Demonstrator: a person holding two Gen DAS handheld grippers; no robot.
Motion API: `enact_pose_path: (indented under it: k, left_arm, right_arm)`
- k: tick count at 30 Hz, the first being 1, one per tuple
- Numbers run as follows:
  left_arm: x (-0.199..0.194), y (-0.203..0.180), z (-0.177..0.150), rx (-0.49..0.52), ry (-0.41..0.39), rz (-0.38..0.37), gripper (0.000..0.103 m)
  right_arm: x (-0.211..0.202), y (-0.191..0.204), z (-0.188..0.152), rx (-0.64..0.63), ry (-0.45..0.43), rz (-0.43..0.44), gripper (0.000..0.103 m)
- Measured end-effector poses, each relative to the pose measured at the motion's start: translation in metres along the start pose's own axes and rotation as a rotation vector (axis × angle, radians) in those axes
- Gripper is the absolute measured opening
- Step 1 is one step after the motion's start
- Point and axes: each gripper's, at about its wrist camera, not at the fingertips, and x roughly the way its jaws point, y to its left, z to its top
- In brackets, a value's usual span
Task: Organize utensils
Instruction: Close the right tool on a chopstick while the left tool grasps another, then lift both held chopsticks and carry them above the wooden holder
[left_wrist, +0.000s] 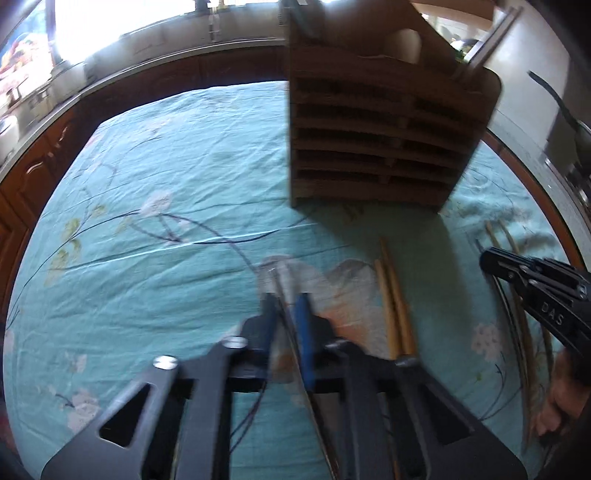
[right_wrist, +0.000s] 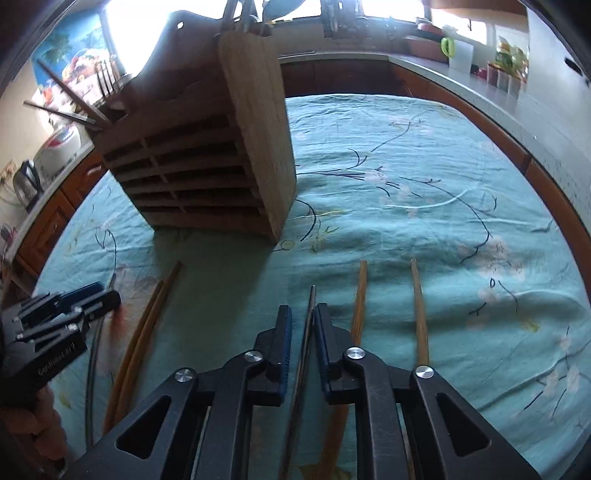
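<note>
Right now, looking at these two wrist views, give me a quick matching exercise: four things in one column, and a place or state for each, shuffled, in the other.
Things:
1. wooden holder
2. metal chopstick
3. left gripper
4. pair of wooden chopsticks

Places or states:
A. lying on the cloth to the right of the left gripper
B. between the right gripper's fingers
C. standing on the teal tablecloth, chopsticks sticking out the top
D. closed around a thin metal utensil

Pairs: 1-C, 2-B, 3-D, 4-A

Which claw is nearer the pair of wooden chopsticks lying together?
Left. The left claw sits just beside the paired wooden chopsticks; the right claw is farther off, straddling a metal chopstick.
</note>
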Motion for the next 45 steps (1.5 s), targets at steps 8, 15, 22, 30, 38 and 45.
enact_pose_path:
  k: [8,15,22,30,38,45]
  left_arm:
    - [-0.026,0.009,-0.007,-0.033,-0.02,-0.071,0.004]
    - [-0.083,0.023,-0.011,-0.09,-0.12,-0.162,0.004]
    - [-0.132,0.037,-0.011,-0.122,-0.219,-0.205,0.004]
    - [-0.173,0.043,-0.006,-0.124,-0.314,-0.21,0.004]
    - [-0.193,0.05,0.008,-0.142,-0.384,-0.206,0.004]
    - [-0.202,0.049,0.02,-0.142,-0.419,-0.197,0.004]
  right_arm:
    - [-0.018,-0.001,-0.007,0.044,-0.024,0.08,0.004]
    - [-0.079,0.01,-0.008,0.064,-0.155,0.156,0.004]
    - [-0.135,0.016,-0.003,0.058,-0.276,0.181,0.004]
    - [-0.183,0.014,0.008,0.064,-0.4,0.193,0.004]
    - [-0.205,0.013,0.024,0.07,-0.477,0.194,0.004]
    - [-0.208,0.014,0.034,0.066,-0.496,0.202,0.004]
